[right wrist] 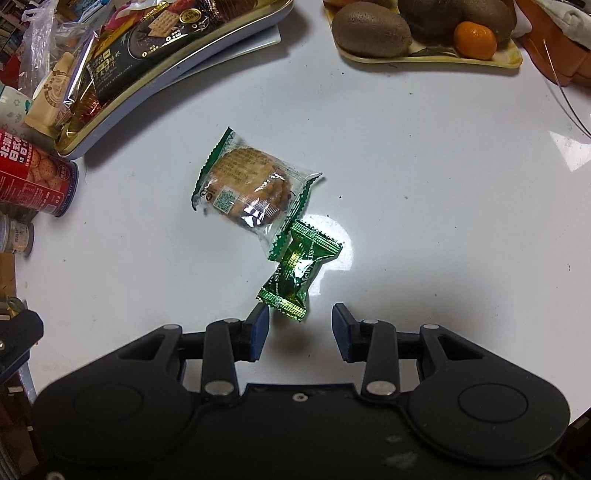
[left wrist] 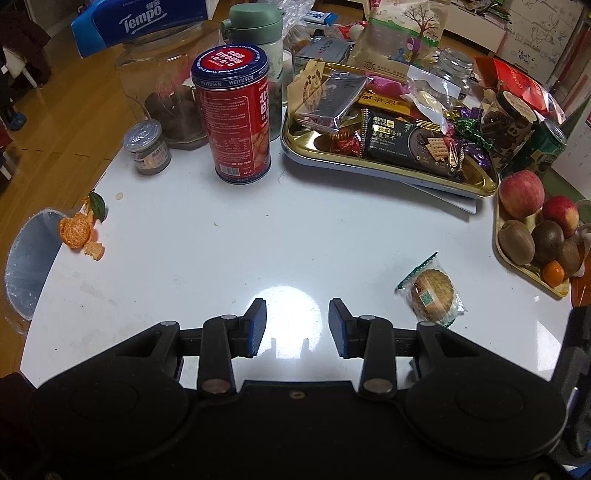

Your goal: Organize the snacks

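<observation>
A round cookie in a clear wrapper with green ends [right wrist: 251,188] lies on the white table [right wrist: 424,184], and it also shows in the left wrist view as the wrapped cookie [left wrist: 432,293]. A green foil candy [right wrist: 299,269] lies against the cookie's near end. My right gripper [right wrist: 300,314] stands open just behind the candy, whose lower tip is beside the left fingertip [right wrist: 260,317]; the pads do not press on it. My left gripper [left wrist: 297,306] is open over bare table, left of the cookie. A gold tray [left wrist: 369,168] heaped with snack packets sits beyond.
A red biscuit tin [left wrist: 236,118], a small jar [left wrist: 147,147], a big glass jar [left wrist: 162,92] and a green flask [left wrist: 258,26] stand at the back left. Orange peel [left wrist: 77,229] lies at the left edge. A fruit tray [right wrist: 424,61] with kiwis is at the right.
</observation>
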Motion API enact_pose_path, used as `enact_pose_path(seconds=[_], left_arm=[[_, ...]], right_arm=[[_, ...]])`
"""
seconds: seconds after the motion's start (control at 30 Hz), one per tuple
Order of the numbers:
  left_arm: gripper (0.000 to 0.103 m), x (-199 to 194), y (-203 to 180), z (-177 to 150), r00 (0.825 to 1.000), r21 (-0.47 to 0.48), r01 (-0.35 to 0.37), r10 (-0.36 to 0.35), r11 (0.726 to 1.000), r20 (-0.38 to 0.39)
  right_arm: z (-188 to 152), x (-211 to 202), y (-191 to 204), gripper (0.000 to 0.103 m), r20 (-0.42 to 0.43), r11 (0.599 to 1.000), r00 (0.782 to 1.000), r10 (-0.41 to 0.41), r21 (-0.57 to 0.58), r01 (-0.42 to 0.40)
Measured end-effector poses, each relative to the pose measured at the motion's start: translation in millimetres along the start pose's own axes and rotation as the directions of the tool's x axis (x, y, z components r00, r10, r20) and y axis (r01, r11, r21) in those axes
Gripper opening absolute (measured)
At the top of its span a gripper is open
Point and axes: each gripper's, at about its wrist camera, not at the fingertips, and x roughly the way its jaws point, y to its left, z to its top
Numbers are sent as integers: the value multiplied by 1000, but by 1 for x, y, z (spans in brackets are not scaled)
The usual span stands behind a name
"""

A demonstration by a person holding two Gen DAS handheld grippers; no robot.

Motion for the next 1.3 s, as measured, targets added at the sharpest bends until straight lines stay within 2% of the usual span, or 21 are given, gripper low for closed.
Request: enact_pose_path(seconds=[0.13, 0.17, 0.2, 0.27, 0.4, 0.83, 0.97, 1.17, 1.3], left_arm=[[47, -2, -1, 0, 1000, 23, -6, 6, 1000, 12], [47, -2, -1, 0, 1000, 25, -6, 6, 1000, 13], [47, -2, 0, 0, 1000, 24, -6, 5, 1000, 13], [47, -2, 1, 1, 1000, 22, -2, 1, 1000, 13], [47, -2, 5, 2, 1000, 12, 1, -2, 1000, 9], [47, 3, -4, 2, 997, 16, 73, -73, 997, -21], [47, 3, -9, 0, 997, 22, 71, -71, 997, -22], [47, 7, -5, -2, 997, -3, 63, -63, 998, -47], [47, 8, 2, -1, 996, -30, 70, -72, 997, -57]], right_arm=[[-3, 3, 11, 37, 33, 999, 999, -40, -36, 41], [-4, 5, 13, 32, 32, 998, 998, -47, -45, 48], [-5, 4, 15, 21, 43, 997, 997, -60, -56, 62], [-6, 6, 18, 10, 53, 992, 995, -90, -88, 94], [-7, 7, 15, 2, 48, 992, 996, -79, -99, 83], [29, -30, -49, 3, 103, 999, 995, -14, 37, 11], [21, -27, -43, 19, 91, 999, 996, 5, -37, -2], [13, -10, -28, 22, -2, 998, 998, 67, -15, -67], [18, 1, -25, 23, -11, 994, 995, 95, 50, -94]])
